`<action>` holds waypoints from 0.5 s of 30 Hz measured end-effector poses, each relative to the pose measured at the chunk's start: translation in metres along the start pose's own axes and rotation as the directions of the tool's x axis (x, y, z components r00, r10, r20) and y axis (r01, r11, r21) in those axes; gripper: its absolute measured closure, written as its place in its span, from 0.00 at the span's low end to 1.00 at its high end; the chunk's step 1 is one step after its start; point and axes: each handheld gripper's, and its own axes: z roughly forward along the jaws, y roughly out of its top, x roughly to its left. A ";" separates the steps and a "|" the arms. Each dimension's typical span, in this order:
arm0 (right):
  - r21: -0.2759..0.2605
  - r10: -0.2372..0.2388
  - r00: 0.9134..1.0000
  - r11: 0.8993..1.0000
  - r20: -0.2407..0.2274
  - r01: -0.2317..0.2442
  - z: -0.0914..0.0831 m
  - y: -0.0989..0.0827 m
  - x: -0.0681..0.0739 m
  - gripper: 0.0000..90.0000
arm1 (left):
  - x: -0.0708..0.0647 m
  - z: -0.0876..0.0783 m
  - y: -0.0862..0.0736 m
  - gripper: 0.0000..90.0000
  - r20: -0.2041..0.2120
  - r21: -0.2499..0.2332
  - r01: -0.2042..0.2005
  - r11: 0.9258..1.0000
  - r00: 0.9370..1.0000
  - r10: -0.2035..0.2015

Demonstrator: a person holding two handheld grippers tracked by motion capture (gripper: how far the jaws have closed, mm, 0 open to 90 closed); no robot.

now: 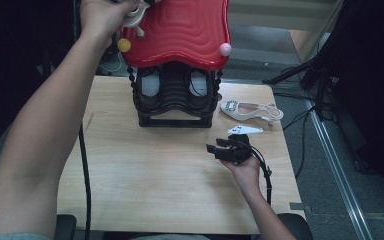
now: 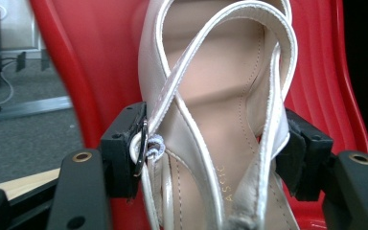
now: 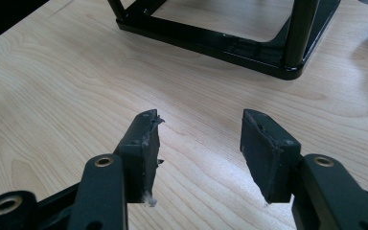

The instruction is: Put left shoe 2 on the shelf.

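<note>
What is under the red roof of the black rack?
Under the red roof, the black rack shows dark curved shelves with two pale patches, perhaps shoes. The roof covers the upper part of the rack, so what lies there cannot be seen.

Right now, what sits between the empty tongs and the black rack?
Nothing: in the right gripper view, bare wooden table stretches from the open right tongs to the black rack.

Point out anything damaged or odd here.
The black rubber pad on the right tongs' left finger is frayed, with bits peeling at its tip and base. Nothing else stands out.
</note>
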 end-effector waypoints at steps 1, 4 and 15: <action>0.000 0.001 1.000 1.000 0.001 -0.001 0.000 0.000 0.000 0.55 | -0.001 0.003 -0.002 0.39 0.005 0.006 0.007 1.000 1.000 -0.007; -0.001 -0.001 1.000 1.000 0.001 0.001 0.000 -0.001 0.000 0.55 | -0.004 0.011 -0.007 0.39 -0.001 0.012 -0.012 1.000 1.000 0.012; 0.004 -0.001 1.000 1.000 0.002 0.001 0.001 -0.001 0.001 0.55 | -0.009 0.013 -0.015 0.35 -0.012 -0.007 -0.007 1.000 1.000 0.007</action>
